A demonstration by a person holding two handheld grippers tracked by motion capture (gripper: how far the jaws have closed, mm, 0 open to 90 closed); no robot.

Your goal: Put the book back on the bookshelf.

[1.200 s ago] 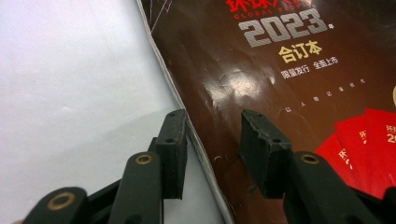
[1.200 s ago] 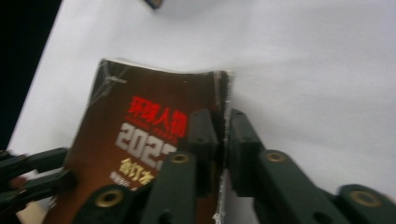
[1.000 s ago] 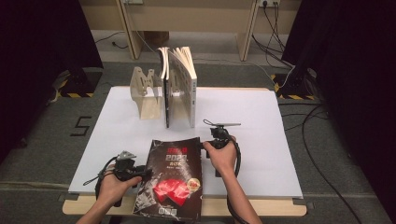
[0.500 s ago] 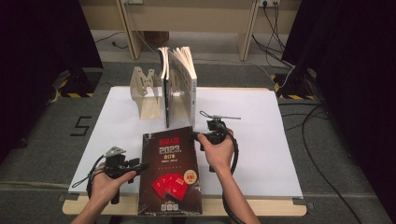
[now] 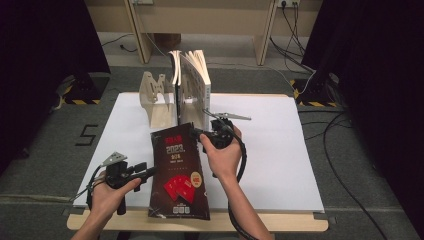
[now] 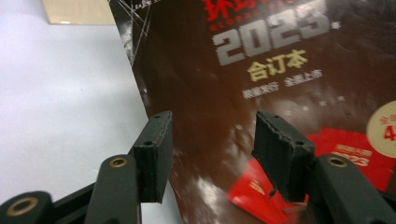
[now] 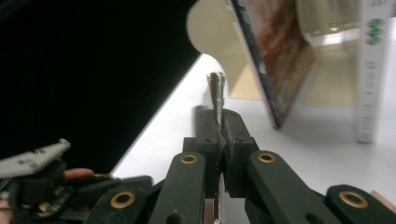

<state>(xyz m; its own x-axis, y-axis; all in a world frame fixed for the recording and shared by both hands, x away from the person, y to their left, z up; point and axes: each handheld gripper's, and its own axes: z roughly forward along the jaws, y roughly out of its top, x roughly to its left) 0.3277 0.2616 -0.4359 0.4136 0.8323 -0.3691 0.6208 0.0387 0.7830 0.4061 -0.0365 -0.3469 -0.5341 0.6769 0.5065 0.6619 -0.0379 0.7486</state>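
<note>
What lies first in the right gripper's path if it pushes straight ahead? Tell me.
Probably the leaning book in the wooden stand. The right gripper, shut on the magazine's edge, points at the open slot beside that book, with a white book farther right. Depth is hard to judge.

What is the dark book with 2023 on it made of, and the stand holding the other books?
The dark book looks like paper with a glossy cover: light glints off it in the left gripper view. The stand looks like pale, unpainted plywood, matte and tan, though it could be another board.
</note>
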